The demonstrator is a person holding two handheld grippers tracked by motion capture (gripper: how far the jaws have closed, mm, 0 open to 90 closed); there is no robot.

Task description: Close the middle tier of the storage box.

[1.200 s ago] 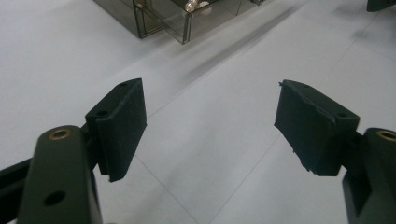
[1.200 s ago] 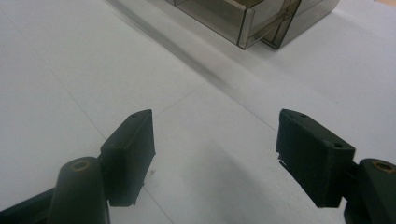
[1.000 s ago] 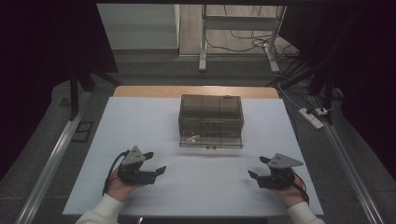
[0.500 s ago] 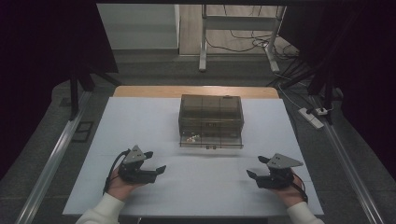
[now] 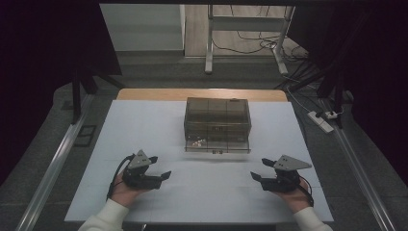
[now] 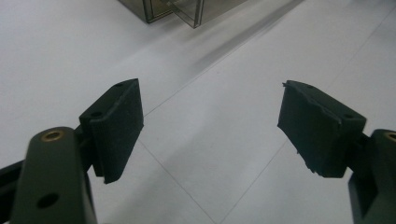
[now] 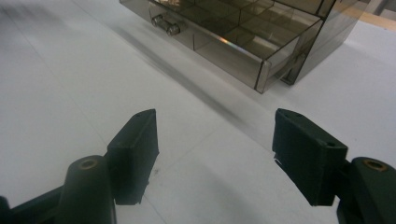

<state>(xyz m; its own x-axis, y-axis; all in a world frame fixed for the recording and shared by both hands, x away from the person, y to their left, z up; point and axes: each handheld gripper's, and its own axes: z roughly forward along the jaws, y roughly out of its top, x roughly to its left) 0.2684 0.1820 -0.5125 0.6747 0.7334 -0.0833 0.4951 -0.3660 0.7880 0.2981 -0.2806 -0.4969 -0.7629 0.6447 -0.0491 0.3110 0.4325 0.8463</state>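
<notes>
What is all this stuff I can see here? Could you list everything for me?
drawer box: one, smoky see-through plastic, middle of the table toward the far edge, its bottom drawer pulled out a little
small bits in the drawer: a few, pale, left part of the drawer; too small to tell what they are
table: one, white top with a wooden strip along the far edge
power strip: one, white, on the floor right of the table
left hand-held gripper: one, black, near left of the table, jaws open, nothing between them
right hand-held gripper: one, black, near right, jaws open, nothing between them
</notes>
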